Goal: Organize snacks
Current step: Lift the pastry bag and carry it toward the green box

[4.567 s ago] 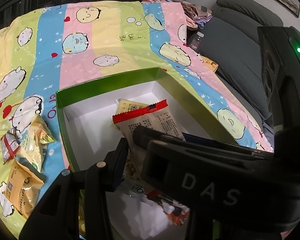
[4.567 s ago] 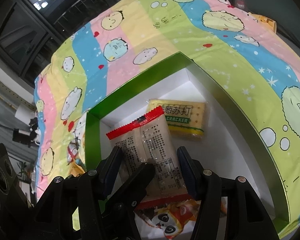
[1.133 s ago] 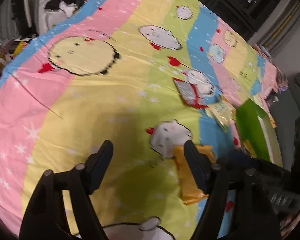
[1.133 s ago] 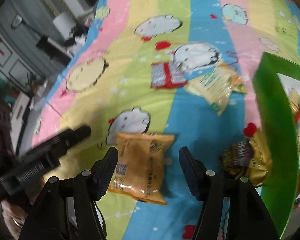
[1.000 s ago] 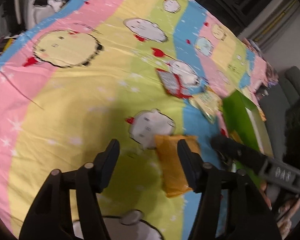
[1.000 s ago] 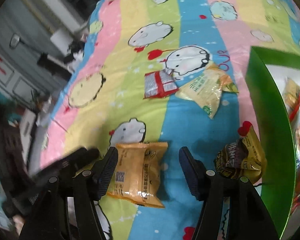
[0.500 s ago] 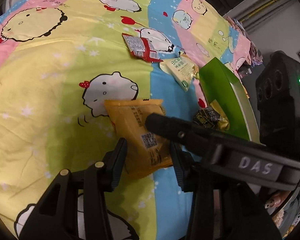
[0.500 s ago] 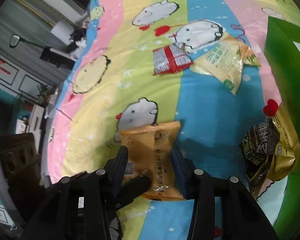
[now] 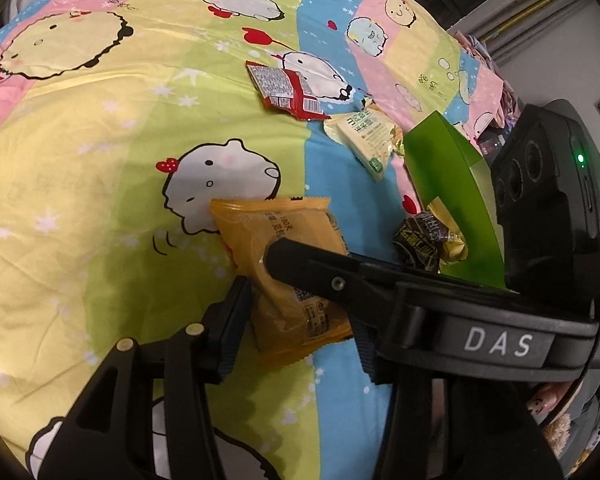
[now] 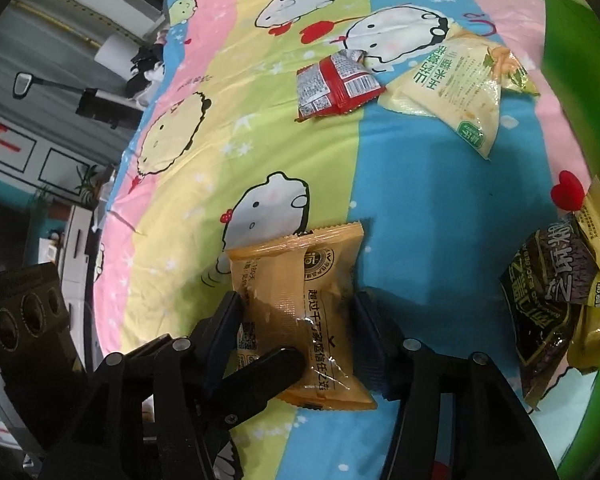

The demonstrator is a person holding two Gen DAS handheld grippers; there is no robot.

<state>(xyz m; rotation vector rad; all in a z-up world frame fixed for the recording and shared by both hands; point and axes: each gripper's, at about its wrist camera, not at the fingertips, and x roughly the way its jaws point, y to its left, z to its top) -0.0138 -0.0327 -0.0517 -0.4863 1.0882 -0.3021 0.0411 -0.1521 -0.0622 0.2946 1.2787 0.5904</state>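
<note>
An orange snack packet [image 9: 284,232] lies flat on the striped cartoon bedsheet. My left gripper [image 9: 298,320] straddles its near end, jaws opening, pads at the packet's edges without squeezing. One finger [image 9: 300,264] of the right gripper crosses over the packet from the right. In the right wrist view the same orange packet [image 10: 300,280] sits between the fingers of my right gripper [image 10: 300,312], whose jaws are also opening. A left finger [image 10: 272,364] lies across the packet's near end.
A red packet [image 9: 284,88] and a pale green packet [image 9: 368,132] lie farther up the sheet. A dark and gold packet [image 10: 552,300] rests against the wall of the green box [image 9: 448,184] at the right.
Both grippers left the green box, swung over the sheet and came down around the orange packet. Their jaws narrowed half a second ago and stand slightly wider now.
</note>
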